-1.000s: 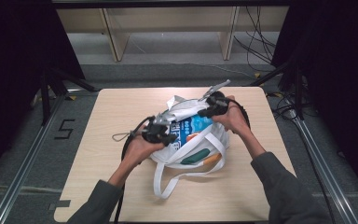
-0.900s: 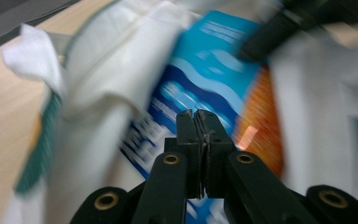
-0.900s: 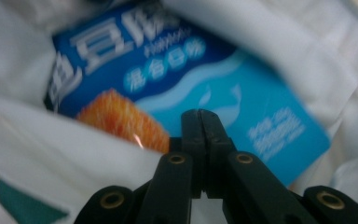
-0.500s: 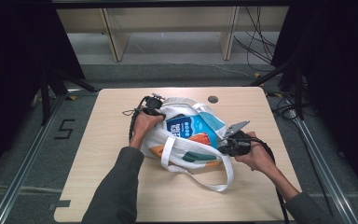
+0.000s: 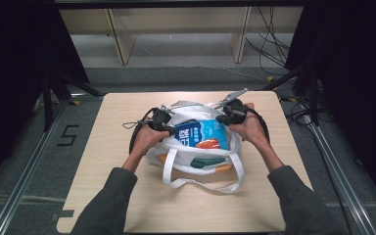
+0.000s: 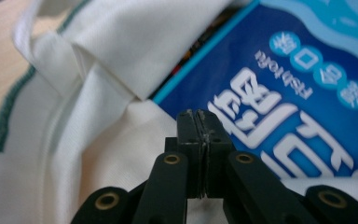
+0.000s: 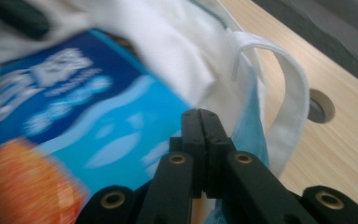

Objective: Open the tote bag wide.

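A white tote bag (image 5: 196, 162) with green and orange print lies on the wooden table (image 5: 112, 166), its mouth toward the far side. A blue snack packet (image 5: 200, 134) pokes out of the mouth. My left gripper (image 5: 162, 121) is at the bag's left rim and my right gripper (image 5: 227, 113) at its right rim. In the left gripper view the left gripper (image 6: 197, 114) has its jaws pressed together over white bag cloth (image 6: 98, 116), beside the packet (image 6: 279, 93). In the right gripper view the right gripper (image 7: 200, 113) is shut against the packet (image 7: 74, 102) and the bag (image 7: 186, 42). I see nothing between either pair of jaws.
One bag handle (image 5: 203, 185) loops toward the near table edge; another handle (image 7: 293, 98) curves beside a round cable hole (image 7: 320, 106) in the tabletop. Black cables trail from both grippers. Metal rails and dark curtains flank the table.
The right gripper has swung from the bag's near right side up to its far right rim. The left gripper stays near the left rim, and the bag has shifted slightly.
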Available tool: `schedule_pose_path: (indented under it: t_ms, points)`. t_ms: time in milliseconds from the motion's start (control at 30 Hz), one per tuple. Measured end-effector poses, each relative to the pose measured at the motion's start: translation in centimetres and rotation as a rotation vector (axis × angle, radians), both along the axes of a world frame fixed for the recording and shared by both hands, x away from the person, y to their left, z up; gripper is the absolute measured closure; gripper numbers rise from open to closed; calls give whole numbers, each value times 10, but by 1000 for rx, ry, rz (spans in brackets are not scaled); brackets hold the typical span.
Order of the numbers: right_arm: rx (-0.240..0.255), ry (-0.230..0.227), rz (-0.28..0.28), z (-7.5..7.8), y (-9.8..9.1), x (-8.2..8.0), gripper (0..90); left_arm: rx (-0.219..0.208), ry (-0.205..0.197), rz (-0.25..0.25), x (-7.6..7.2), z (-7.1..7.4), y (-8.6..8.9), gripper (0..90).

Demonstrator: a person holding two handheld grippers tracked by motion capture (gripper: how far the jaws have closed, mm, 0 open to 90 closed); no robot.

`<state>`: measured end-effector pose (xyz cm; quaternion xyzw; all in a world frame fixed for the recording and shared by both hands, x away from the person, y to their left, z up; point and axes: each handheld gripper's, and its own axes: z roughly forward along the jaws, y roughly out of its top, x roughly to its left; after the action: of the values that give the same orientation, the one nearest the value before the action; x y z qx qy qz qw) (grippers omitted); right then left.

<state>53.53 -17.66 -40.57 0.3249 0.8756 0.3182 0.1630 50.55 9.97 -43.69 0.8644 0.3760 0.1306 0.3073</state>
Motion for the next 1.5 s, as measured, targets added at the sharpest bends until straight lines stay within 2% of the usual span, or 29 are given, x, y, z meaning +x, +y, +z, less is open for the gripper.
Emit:
schedule_pose_path:
  t_ms: [67, 100, 133, 167, 233, 300, 333, 367, 400, 467, 533, 567, 600, 633, 700, 800, 833, 867, 900, 933, 1000, 1100, 1133, 1267, 1300, 1367, 1433, 1467, 1500]
  points:
    - [-55, -2, -26, -16, -2, 23, 900, 45, 12, -33, -9, 0, 4, 893]
    - [-83, 70, -103, -23, -2, 28, 900, 79, 3, -52, -16, -1, 8, 894]
    - [-138, 92, -134, -35, -7, 37, 900, 119, 2, -83, -21, -1, 12, 894]
    - [-181, 122, -155, -44, -11, 43, 900, 88, 10, -98, -32, -4, 19, 895]
    - [-80, 205, -190, -67, -27, 52, 900, 101, 11, -125, -42, -4, 25, 895]
    - [-55, 215, -199, -73, -32, 53, 900, 55, -27, -147, -57, -7, 34, 896]
    - [-36, 226, -209, -73, -34, 53, 900, 74, -28, -126, -59, -7, 29, 896]
    - [-88, 198, -200, -64, -30, 52, 900, 74, -28, -126, -59, -7, 29, 895]
    - [-111, 164, -201, -53, -28, 49, 900, 116, -49, -130, -61, -3, 20, 895]
    - [-104, 142, -204, -40, -27, 44, 900, 93, -52, -131, -61, 0, 19, 894]
    - [-68, 76, -169, -14, -31, 35, 900, 51, -62, -112, -57, 9, 18, 894]
    - [7, 43, -116, 6, -30, 21, 900, 44, -64, -110, -53, 13, 18, 884]
    - [7, 43, -116, 6, -30, 21, 900, 17, -74, -102, -49, 18, 16, 884]
    - [59, 50, -62, 16, -21, 0, 900, -17, -71, -90, -44, 23, 13, 882]
    - [77, 100, 35, 17, -8, -23, 900, -57, -70, -87, -29, 31, 0, 878]
    - [75, 86, 114, 9, 3, -40, 900, -38, -64, -73, -16, 32, -14, 879]
    - [32, 109, 137, 7, 7, -49, 900, -36, -59, -58, -10, 31, -19, 879]
    - [-27, 75, 214, -5, 14, -66, 900, -22, -55, -52, -4, 29, -23, 882]
    - [-27, 75, 214, -5, 14, -66, 900, -15, -55, -39, 2, 27, -26, 882]
    - [-62, 69, 264, -12, 13, -83, 900, -4, -45, -19, 9, 24, -27, 885]
    - [-52, 90, 239, -16, 9, -93, 900, 30, -11, 14, 23, 18, -25, 887]
    - [-28, 130, 246, -48, -6, -118, 900, 59, 16, 81, 38, 4, -8, 895]
    - [-38, 129, 260, -57, -8, -121, 900, 98, 20, 105, 41, -1, -2, 896]
    - [-43, 125, 234, -66, -7, -126, 900, 38, 58, 169, 47, -11, 10, 896]
    - [-66, 116, 250, -62, -5, -127, 900, 89, 22, 154, 41, -4, 5, 895]
    - [-75, 111, 259, -58, -5, -127, 900, 78, 1, 140, 36, 0, 4, 893]
    - [-47, 98, 257, -47, -6, -126, 900, 1, -3, 95, 23, 10, 4, 887]
    - [12, 65, 269, -33, -7, -123, 900, -25, -6, 33, 6, 15, 4, 879]
    - [38, 54, 243, -27, -6, -123, 900, -25, -2, -2, -3, 14, 4, 874]
